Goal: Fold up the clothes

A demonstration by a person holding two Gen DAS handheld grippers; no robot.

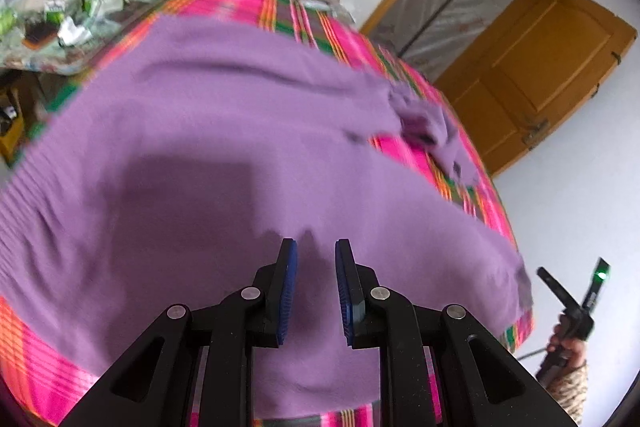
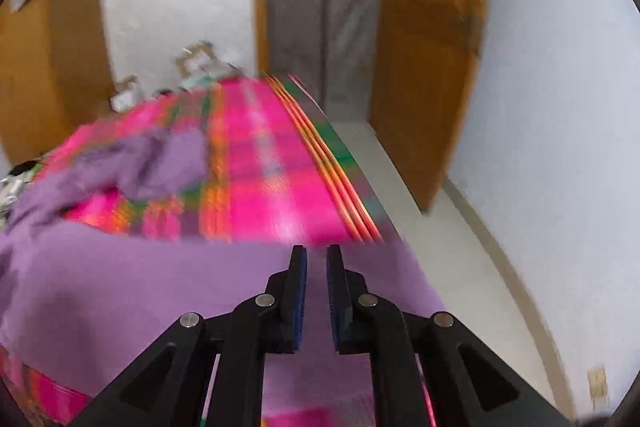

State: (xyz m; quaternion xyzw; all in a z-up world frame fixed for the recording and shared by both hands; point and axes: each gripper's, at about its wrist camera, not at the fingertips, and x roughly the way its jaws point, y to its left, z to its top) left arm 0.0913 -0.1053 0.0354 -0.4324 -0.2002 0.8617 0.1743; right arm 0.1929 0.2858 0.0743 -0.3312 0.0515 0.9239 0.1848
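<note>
Soft purple knit garment (image 1: 224,155) lies flat beneath both tools on pink plaid bedding (image 2: 256,187); left tool (image 1: 316,247) spread, right tool (image 2: 317,251) narrowly parted, opening, both empty.

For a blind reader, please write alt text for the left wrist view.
A purple sweater lies spread on a pink plaid cloth. The left gripper hovers above it, jaws apart and empty.

We see each hand-held gripper (image 1: 316,247) built of black angular linkage arms with silver round pivot screws and blue ribbed pads (image 2: 301,291), and a patterned beige knit sleeve (image 1: 570,387) at one wrist.
</note>
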